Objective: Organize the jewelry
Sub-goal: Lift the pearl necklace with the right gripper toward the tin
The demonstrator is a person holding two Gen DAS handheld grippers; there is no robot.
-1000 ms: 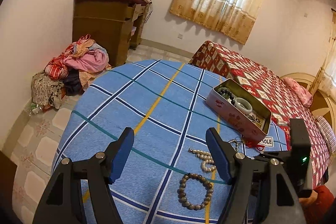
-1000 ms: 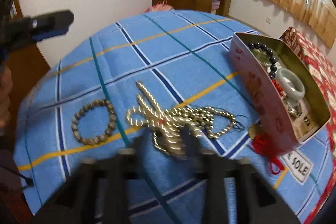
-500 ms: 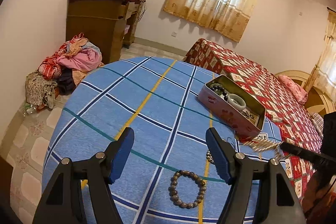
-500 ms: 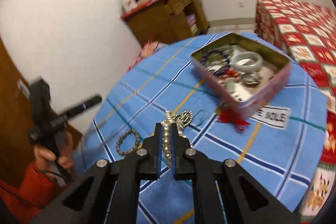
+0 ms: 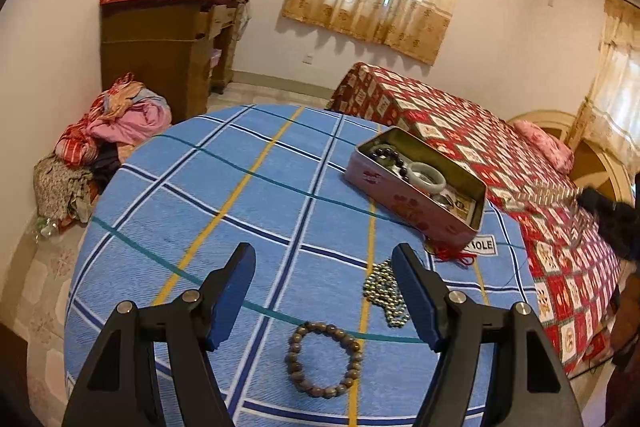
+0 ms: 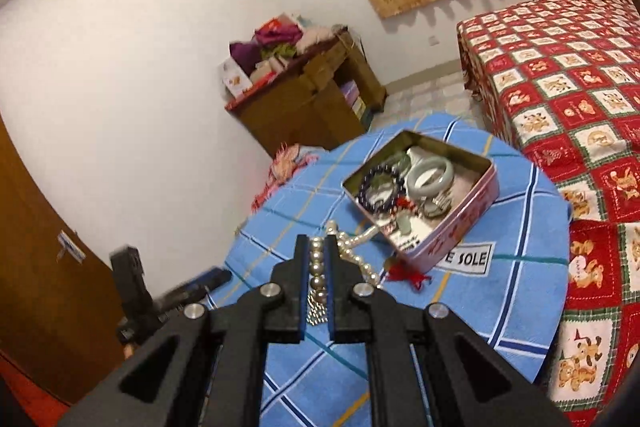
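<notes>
A pink tin box [image 5: 416,205] with bracelets inside sits on the blue checked table [image 5: 240,187]; it also shows in the right wrist view [image 6: 452,223]. My right gripper [image 6: 318,247] is shut on a pearl necklace [image 6: 352,247], held high above the table and short of the box. My left gripper [image 5: 324,263] is open and empty over the table. A brown bead bracelet [image 5: 323,359] lies between its fingers. A small-bead necklace [image 5: 384,291] lies by the right finger.
A bed with a red checked cover [image 5: 500,155] stands right of the table. A brown cabinet [image 5: 160,55] piled with clothes is at the back left. A heap of clothes [image 5: 108,131] lies on the floor.
My right gripper closed on the pearl necklace, lifted it off the table and carried it up and toward the tin box. My left gripper drew back a little, staying open.
</notes>
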